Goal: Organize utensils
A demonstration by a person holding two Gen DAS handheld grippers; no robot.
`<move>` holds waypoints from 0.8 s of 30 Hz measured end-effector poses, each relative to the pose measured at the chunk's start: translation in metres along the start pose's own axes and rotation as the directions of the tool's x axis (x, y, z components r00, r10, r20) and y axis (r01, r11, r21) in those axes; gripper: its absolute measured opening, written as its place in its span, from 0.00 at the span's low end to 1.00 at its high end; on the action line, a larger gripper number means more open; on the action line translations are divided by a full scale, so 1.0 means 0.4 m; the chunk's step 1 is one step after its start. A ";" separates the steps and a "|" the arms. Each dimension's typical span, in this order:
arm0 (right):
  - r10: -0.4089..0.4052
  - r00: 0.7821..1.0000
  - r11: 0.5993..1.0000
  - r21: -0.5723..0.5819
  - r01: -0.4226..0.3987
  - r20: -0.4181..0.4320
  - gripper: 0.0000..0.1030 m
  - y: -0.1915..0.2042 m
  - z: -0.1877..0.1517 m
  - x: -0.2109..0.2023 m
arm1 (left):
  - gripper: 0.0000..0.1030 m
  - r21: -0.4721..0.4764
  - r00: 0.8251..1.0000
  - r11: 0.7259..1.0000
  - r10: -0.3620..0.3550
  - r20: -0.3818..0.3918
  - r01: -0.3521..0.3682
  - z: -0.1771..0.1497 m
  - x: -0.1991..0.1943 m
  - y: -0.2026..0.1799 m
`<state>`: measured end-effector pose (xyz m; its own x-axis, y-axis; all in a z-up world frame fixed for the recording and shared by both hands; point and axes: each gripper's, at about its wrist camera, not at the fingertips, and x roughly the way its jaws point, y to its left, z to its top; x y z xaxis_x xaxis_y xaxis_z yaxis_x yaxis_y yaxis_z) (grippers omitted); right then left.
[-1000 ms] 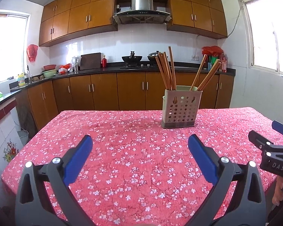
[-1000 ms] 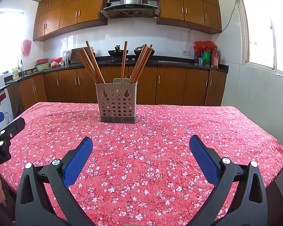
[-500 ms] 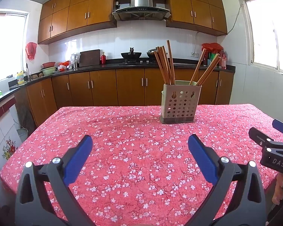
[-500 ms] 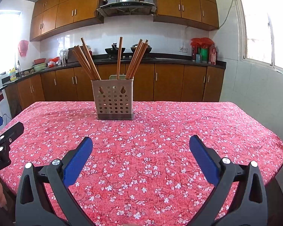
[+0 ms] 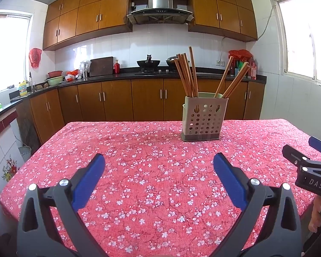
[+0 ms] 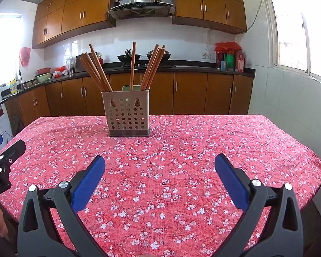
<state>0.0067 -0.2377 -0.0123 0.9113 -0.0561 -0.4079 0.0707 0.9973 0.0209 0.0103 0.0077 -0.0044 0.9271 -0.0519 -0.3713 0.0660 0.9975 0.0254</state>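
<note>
- Left wrist view: the left gripper (image 5: pixel 159 172) has its two blue fingers (image 5: pixel 89 176) spread wide apart, and they hold nothing.
- The right gripper (image 6: pixel 159 173) looks the same in the right wrist view: wide open, with nothing between its fingers.
- The chopsticks (image 5: pixel 187 72) stand in a holder (image 5: pixel 204 117) with lots of little holes. The holder sits on the red flower tablecloth (image 5: pixel 139 171), at the far side of the table.
- In the right wrist view the chopsticks (image 6: pixel 98 70) lean out in bunches: some to the left, some to the right, and one nearly straight up in the middle.
- The holder (image 6: pixel 128 113) is well ahead of both pairs of fingers, not between them. From the left gripper it is a bit to the right. From the right gripper it is a bit to the left.
- I think the chopsticks are light, thin and stiff. They look smooth, so they may slip or roll.
- The best place to grab one is likely the top part that sticks up above the holder's rim.
- The holder looks light too, so it might tip or slide if a stick is pulled sideways. Pulling straight up seems safer.
- No sticks lie loose on the cloth that I can see.
</note>
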 end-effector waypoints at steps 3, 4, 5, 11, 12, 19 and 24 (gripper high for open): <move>0.000 1.000 1.000 0.001 0.000 0.000 0.98 0.000 0.000 0.000 | 0.96 0.001 1.000 1.000 -0.001 0.000 0.001 0.000 0.001 0.000; 0.000 1.000 1.000 0.001 0.000 -0.001 0.98 0.000 0.000 0.000 | 0.96 0.000 1.000 1.000 -0.001 0.000 0.001 0.000 0.001 -0.001; 0.000 1.000 1.000 0.001 0.000 -0.001 0.98 0.000 0.000 0.000 | 0.96 0.000 1.000 1.000 -0.001 -0.001 0.001 0.000 0.001 -0.001; 0.001 1.000 1.000 0.003 -0.001 -0.004 0.98 -0.001 0.000 0.001 | 0.96 0.001 1.000 1.000 -0.003 -0.001 0.003 -0.001 0.001 -0.002; 0.002 1.000 1.000 0.003 -0.002 -0.004 0.98 -0.001 0.000 0.002 | 0.96 0.001 1.000 1.000 -0.003 -0.001 0.003 -0.001 0.001 -0.001; 0.003 1.000 1.000 0.005 -0.003 -0.006 0.98 -0.002 -0.002 0.002 | 0.96 0.001 1.000 1.000 -0.002 -0.001 0.002 -0.001 0.001 -0.002; 0.003 1.000 1.000 0.005 -0.003 -0.007 0.98 -0.003 -0.002 0.002 | 0.96 0.002 1.000 1.000 -0.003 -0.002 0.003 -0.001 0.001 -0.004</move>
<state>0.0072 -0.2389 -0.0133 0.9088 -0.0527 -0.4139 0.0699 0.9972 0.0266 0.0103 0.0062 -0.0049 0.9261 -0.0550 -0.3731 0.0698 0.9972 0.0260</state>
